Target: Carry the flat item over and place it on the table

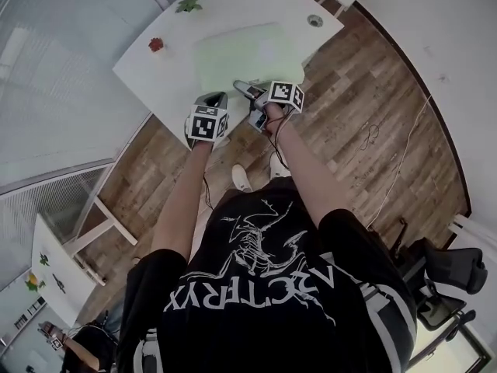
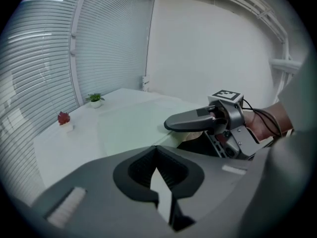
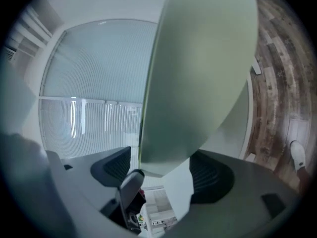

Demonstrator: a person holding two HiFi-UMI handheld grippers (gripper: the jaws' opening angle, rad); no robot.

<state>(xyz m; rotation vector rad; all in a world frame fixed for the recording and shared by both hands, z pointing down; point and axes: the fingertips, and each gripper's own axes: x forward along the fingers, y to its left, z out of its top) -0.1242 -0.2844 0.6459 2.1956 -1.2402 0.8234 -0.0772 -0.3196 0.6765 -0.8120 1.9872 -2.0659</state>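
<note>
Two grippers up at the near edge of the white desk [image 1: 155, 76]. Starting with the right gripper [image 3: 161, 170]: jaws spread wide, rounded corner of the pale green sheet [image 1: 248, 53] poking in between them, neither pad visibly pinching it. Over to the left gripper [image 2: 158, 155]: jaws brought together at the tips, nothing caught in them, parked just at 8 o'clock of its partner in the head view.

As for the sheet: lies flat across the desk top at 12 o'clock from both grippers, near corner right at the desk edge. Well apart at its 9 o'clock, a small red potted plant [image 1: 156, 44]; round at 11 o'clock, a green potted plant [image 1: 189, 5].

Looks thin, light and bendy, so likely to droop or flap if lifted by one corner alone. Smooth-faced too, by the look of it, so liable to slide on the desk or slip from a loose pinch. Best taken at an edge that overhangs the desk, pads square on either face, ideally with a second hold on the opposite side to keep it level. Reads as placed, or near enough.
</note>
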